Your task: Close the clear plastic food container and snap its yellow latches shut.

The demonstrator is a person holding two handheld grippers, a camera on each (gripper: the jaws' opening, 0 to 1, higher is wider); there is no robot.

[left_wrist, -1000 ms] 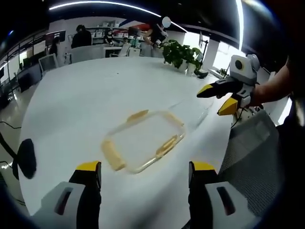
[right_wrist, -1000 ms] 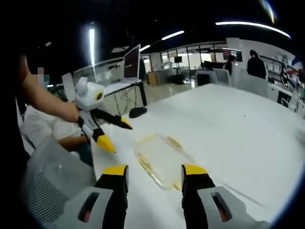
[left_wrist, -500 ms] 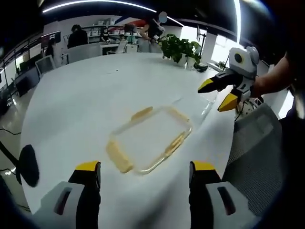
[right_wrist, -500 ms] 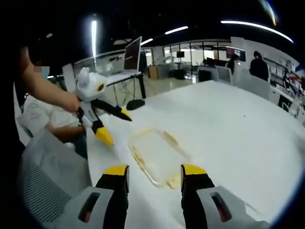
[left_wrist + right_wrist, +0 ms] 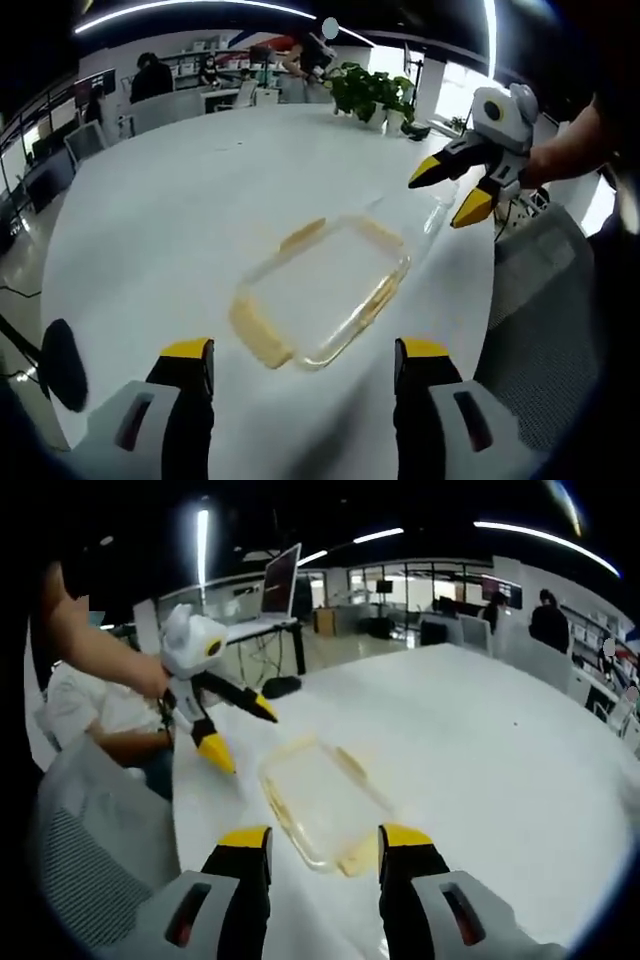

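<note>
Lying flat on the white table [image 5: 150, 230], the clear container [image 5: 322, 290] with its yellow latches [image 5: 258, 337] sits just ahead of the left gripper [image 5: 305, 365], whose jaws stand apart, released; the right gripper [image 5: 452, 190] hovers beyond it, open too, near a plant [image 5: 375, 95]. In the right gripper view, the container [image 5: 320, 802] lies just past the spread, empty jaws, the left gripper [image 5: 235, 730] hovering by its far-left corner, beside a mesh chair [image 5: 85, 870]
</note>
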